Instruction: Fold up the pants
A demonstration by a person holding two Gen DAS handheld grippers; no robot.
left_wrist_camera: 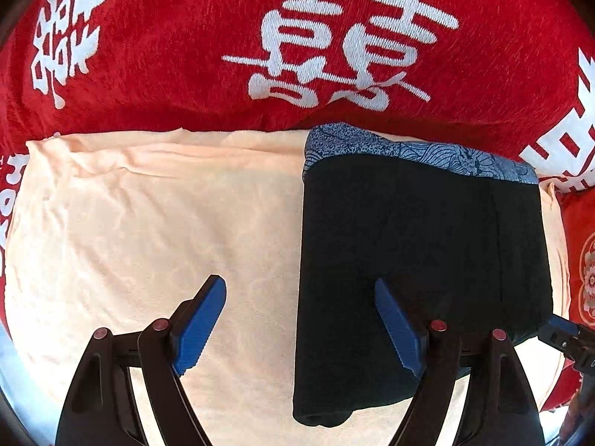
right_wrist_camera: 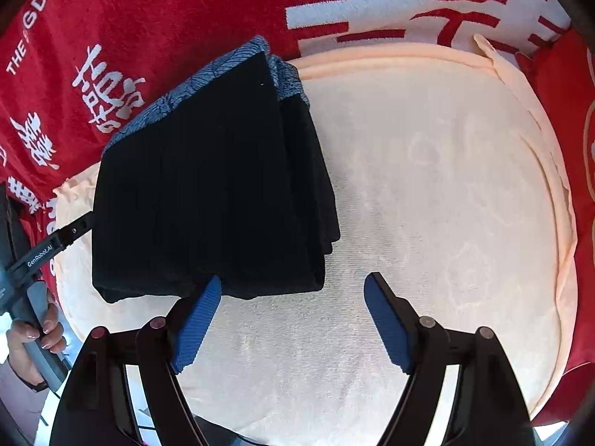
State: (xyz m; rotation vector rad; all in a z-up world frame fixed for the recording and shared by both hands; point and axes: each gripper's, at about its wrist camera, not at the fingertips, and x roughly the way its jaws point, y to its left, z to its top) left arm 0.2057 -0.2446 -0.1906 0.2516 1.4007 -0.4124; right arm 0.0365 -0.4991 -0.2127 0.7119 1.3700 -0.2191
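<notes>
The black pants [left_wrist_camera: 420, 260] lie folded into a compact rectangle on a peach cloth [left_wrist_camera: 148, 223], with a blue patterned waistband [left_wrist_camera: 409, 148] at the far edge. My left gripper [left_wrist_camera: 300, 297] is open and empty, its right finger over the pants' left part. In the right wrist view the folded pants [right_wrist_camera: 212, 193] lie at left on the peach cloth [right_wrist_camera: 427, 186]. My right gripper [right_wrist_camera: 292, 293] is open and empty, its left fingertip at the pants' near edge. The left gripper's tip [right_wrist_camera: 70, 234] shows at the pants' left side.
A red blanket with white characters [left_wrist_camera: 260, 18] lies beyond and around the peach cloth. A red cushion [right_wrist_camera: 565, 93] sits at the right. A hand [right_wrist_camera: 33, 330] holds the left gripper's handle at the lower left of the right wrist view.
</notes>
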